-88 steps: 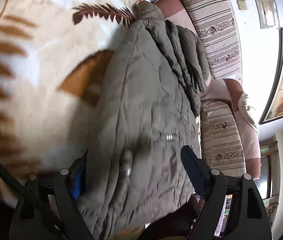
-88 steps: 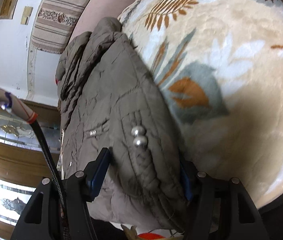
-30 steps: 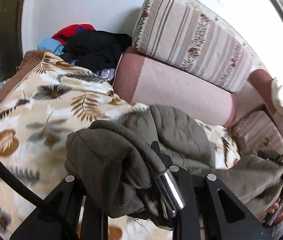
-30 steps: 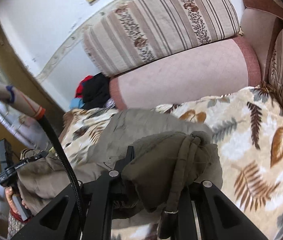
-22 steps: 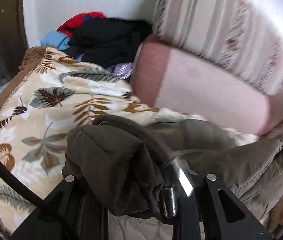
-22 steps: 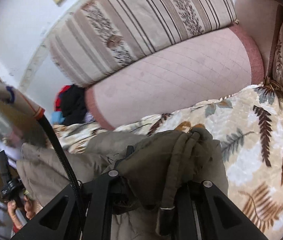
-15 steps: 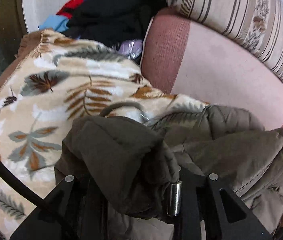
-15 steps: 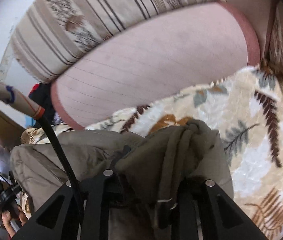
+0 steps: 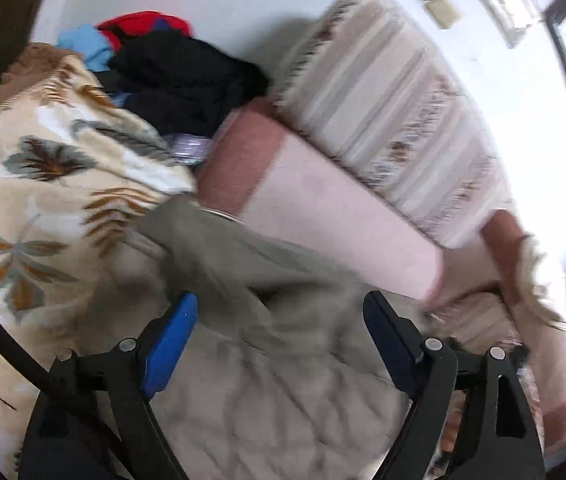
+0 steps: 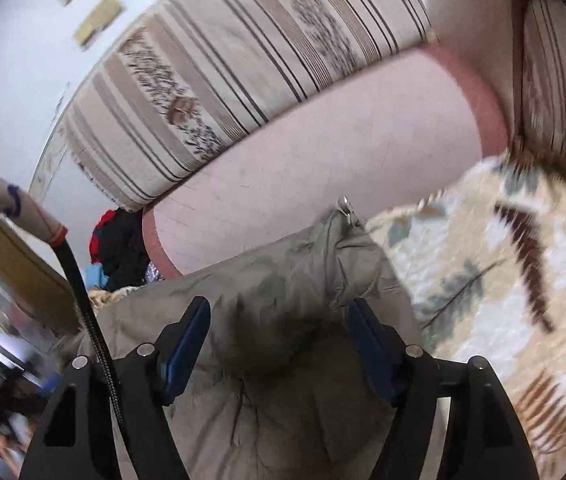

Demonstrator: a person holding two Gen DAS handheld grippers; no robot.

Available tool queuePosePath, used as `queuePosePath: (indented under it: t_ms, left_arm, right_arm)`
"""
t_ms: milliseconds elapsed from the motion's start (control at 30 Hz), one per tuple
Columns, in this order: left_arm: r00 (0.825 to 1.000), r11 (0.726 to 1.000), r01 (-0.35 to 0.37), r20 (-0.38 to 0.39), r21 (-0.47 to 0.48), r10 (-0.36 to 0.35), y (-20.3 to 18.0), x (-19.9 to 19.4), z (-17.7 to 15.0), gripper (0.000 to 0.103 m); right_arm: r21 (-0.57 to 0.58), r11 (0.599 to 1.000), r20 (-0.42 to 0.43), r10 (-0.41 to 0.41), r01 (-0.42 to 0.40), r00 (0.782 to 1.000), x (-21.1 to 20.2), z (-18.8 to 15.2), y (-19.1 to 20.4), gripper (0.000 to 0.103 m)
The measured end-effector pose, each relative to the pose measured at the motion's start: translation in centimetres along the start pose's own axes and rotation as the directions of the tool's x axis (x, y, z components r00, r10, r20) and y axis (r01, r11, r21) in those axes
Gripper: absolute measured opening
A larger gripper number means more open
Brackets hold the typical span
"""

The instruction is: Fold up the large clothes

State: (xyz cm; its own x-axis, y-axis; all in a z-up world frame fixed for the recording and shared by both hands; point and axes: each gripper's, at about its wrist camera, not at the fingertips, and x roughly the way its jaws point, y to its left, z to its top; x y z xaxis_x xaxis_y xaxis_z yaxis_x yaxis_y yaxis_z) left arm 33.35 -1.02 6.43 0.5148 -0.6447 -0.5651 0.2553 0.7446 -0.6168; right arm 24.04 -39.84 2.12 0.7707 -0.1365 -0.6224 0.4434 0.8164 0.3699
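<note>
An olive-grey quilted jacket lies on the leaf-patterned blanket, its folded edge against the pink sofa back. My left gripper is open, jaws wide apart just above the jacket, holding nothing. In the right wrist view the same jacket lies below my right gripper, which is open too, its blue-padded fingers spread over the fabric. A metal zipper pull sticks up at the jacket's far corner. The frames are blurred by motion.
Pink sofa back and striped cushions stand behind the jacket. A pile of black, red and blue clothes sits at the sofa's left end; it also shows in the right wrist view. Blanket extends right.
Both grippers held bunched jacket fabric, carried it toward the sofa back, then opened and let go. The jacket now lies flatter, folded over on the blanket.
</note>
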Motion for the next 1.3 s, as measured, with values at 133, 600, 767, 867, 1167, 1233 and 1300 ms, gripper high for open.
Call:
queuePosePath:
  t_ms: [133, 600, 767, 867, 1167, 1233, 1300]
  left_arm:
    - [0.997, 0.991, -0.080, 0.015, 0.107, 0.079, -3.4, 0.7, -0.8, 0.089]
    - [0.850, 0.801, -0.447, -0.091, 0.399, 0.519, -4.2, 21.3, -2.9, 0.091]
    - [0.884, 0.859, -0.398, -0.117, 0.321, 0.453, -0.9, 22.1, -3.8, 0.096]
    - [0.893, 0.871, -0.385, -0.116, 0.305, 0.436, -0.5, 22.4, -4.0, 0.096]
    - [0.909, 0.871, -0.391, -0.022, 0.298, 0.416, -1.3, 14.3, -1.0, 0.088]
    - [0.874, 0.833, -0.469, 0.015, 0.293, 0.486, 0.4, 13.3, -0.5, 0.088]
    - [0.843, 0.815, -0.519, -0.003, 0.259, 0.538, 3.0, 13.5, -0.3, 0.088]
  right_arm:
    - [-0.171, 0.985, 0.000, -0.031, 0.030, 1.000, 0.1, -1.5, 3.9, 0.076]
    - [-0.264, 0.955, -0.183, -0.185, 0.133, 0.966, 14.6, -4.3, 3.8, 0.078]
    - [-0.205, 0.975, -0.194, -0.130, 0.089, 0.972, 16.1, -5.4, 1.6, 0.082]
    - [-0.188, 0.979, -0.185, -0.115, 0.080, 0.976, 16.4, -6.0, 1.2, 0.084]
    - [-0.159, 0.979, -0.111, -0.150, 0.131, 0.982, 11.5, -3.3, 1.1, 0.082]
    - [-0.152, 0.971, -0.109, -0.204, 0.187, 0.973, 11.3, -3.0, -0.2, 0.082]
    - [-0.120, 0.970, -0.133, -0.228, 0.213, 0.965, 11.9, -3.2, -2.1, 0.082]
